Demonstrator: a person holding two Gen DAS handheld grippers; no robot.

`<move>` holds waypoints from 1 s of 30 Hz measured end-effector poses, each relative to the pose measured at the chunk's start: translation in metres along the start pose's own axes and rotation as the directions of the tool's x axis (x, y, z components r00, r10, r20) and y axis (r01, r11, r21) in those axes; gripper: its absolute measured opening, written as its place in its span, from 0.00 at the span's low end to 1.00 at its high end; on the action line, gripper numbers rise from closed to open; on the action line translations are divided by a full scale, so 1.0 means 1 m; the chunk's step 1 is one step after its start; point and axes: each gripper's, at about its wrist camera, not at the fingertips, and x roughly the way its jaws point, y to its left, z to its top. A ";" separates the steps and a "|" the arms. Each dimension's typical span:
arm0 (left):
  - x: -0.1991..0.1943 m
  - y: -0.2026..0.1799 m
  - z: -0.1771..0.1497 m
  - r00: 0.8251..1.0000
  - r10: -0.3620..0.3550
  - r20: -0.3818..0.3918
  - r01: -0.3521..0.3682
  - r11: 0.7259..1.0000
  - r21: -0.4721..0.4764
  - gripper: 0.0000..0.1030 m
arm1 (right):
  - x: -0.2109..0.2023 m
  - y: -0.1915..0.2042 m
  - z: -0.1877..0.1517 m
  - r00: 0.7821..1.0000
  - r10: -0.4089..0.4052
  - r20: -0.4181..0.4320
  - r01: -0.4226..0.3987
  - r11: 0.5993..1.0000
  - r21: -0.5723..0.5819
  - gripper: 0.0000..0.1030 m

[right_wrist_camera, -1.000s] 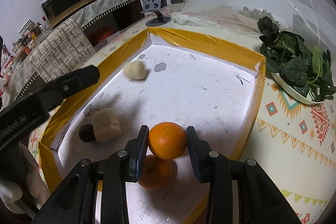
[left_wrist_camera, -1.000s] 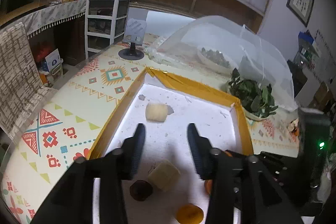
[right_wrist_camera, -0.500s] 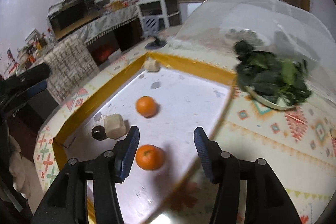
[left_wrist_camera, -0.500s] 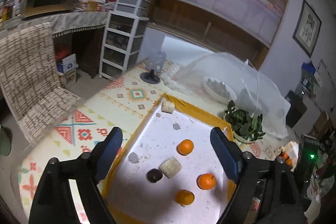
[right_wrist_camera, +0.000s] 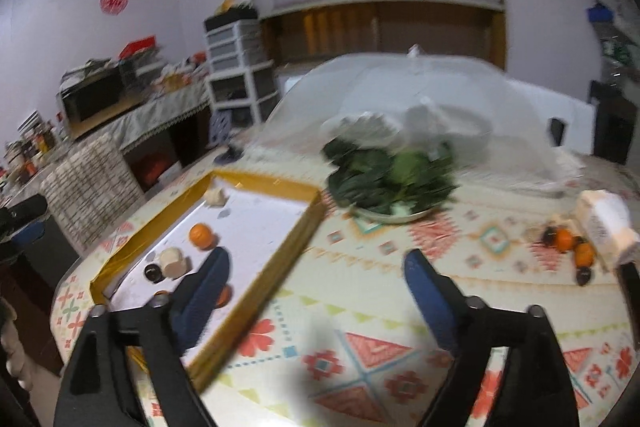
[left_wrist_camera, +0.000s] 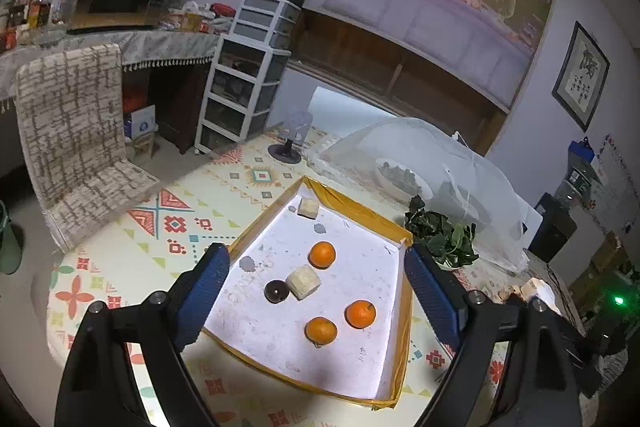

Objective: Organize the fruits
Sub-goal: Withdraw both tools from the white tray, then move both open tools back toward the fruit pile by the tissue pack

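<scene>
A white tray with yellow-taped walls lies on the patterned table. In it are three oranges, a dark round fruit, a pale block and another pale piece in the far corner. My left gripper is wide open and empty, high above the tray. My right gripper is wide open and empty over the table right of the tray. More oranges and dark fruits lie at the far right.
A plate of green leaves stands beyond the tray, also in the right wrist view. A white mesh food cover sits behind it. A small fan stand is at the table's far edge. A white carton lies by the far-right fruits.
Both grippers rose and opened wide. My right gripper let go of an orange in the tray and swung right over the table. The left now looks down on the whole tray.
</scene>
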 end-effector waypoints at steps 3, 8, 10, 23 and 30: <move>-0.009 -0.009 -0.001 1.000 0.015 0.019 -0.016 1.000 0.011 0.86 | -0.017 -0.013 -0.003 0.999 -0.021 0.027 0.020 0.999 0.030 0.97; -0.024 -0.024 -0.005 0.999 -0.001 0.038 0.000 1.000 0.021 0.86 | -0.035 -0.034 -0.011 0.999 -0.037 0.035 0.034 0.997 0.073 0.97; -0.029 -0.033 -0.008 0.999 -0.004 0.044 0.003 0.999 0.037 0.86 | -0.041 -0.038 -0.015 0.999 -0.037 0.035 0.035 0.997 0.074 0.97; -0.048 -0.060 -0.016 0.997 -0.018 0.069 0.013 0.997 0.070 0.86 | -0.065 -0.056 -0.031 0.997 -0.043 0.059 0.038 0.996 0.075 0.98; -0.047 -0.066 -0.020 0.998 -0.017 0.066 0.012 0.997 0.081 0.86 | -0.060 -0.060 -0.042 0.999 -0.028 0.028 0.026 0.996 0.082 0.98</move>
